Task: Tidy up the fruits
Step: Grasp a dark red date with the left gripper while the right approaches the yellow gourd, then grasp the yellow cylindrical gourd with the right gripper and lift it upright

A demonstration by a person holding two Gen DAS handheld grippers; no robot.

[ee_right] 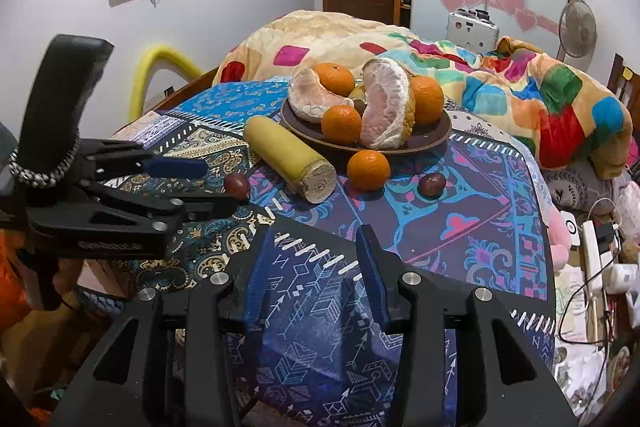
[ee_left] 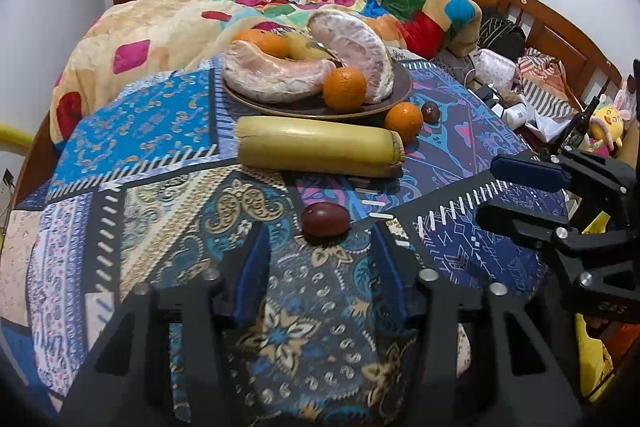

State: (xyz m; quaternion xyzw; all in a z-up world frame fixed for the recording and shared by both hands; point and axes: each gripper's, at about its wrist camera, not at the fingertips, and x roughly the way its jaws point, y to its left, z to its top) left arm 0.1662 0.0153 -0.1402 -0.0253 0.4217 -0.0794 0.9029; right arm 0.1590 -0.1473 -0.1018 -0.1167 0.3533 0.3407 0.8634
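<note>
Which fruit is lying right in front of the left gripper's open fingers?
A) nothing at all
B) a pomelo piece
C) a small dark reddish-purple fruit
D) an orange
C: the small dark fruit lies on the patterned cloth just ahead of the open left gripper; the oranges and pomelo pieces sit farther back, on or near the brown plate.

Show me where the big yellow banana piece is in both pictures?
Left wrist view: the banana lies sideways across the middle, just in front of the plate.
Right wrist view: the banana sits left of centre, its cut end pointing toward the camera, at the plate's left front edge.
Shared landmark: the loose orange on the cloth, beside the banana's cut end in both views.
</note>
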